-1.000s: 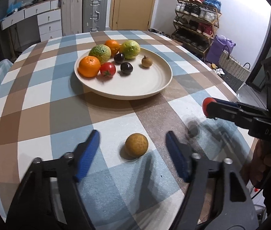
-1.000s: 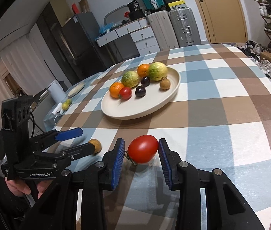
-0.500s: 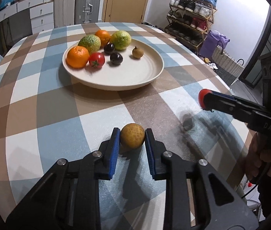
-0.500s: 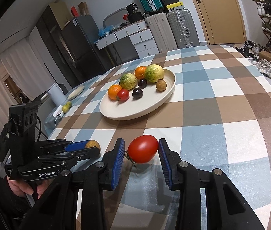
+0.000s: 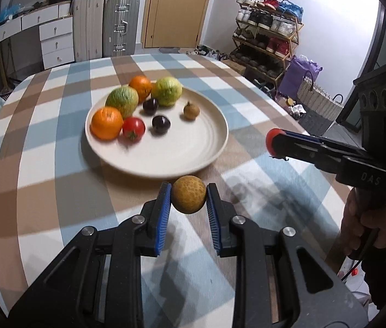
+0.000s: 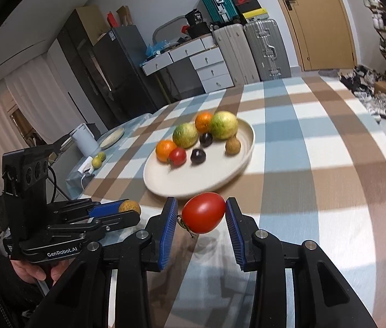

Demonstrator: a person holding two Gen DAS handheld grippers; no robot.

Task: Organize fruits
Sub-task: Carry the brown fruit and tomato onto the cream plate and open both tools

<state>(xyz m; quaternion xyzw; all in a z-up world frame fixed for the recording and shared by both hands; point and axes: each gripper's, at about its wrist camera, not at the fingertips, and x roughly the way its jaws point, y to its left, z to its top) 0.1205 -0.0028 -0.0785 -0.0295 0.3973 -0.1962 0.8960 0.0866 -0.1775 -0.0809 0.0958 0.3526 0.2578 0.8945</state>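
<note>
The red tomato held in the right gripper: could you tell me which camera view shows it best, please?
The right wrist view: the red tomato fills the centre, between the right gripper pads. The left wrist view shows only a red sliver at the fingertips.

Both wrist views low over table, facing shared plate (image 5: 206, 158)

— Plate (image 5: 214, 147) rim nearest the camera: smeared by motion blur in both views, edge soft. Near edge partly hidden behind the brown fruit (image 5: 189, 198).

— Red tomato (image 5: 270, 139) in the left wrist view: mostly hidden behind the right gripper (image 5: 275, 143); only a rounded end showing.

— Same for the brown fruit in the right wrist view?

— Half covered by the left gripper (image 6: 130, 211). Right edge of the checked table (image 6: 329, 191) cut off.
</note>
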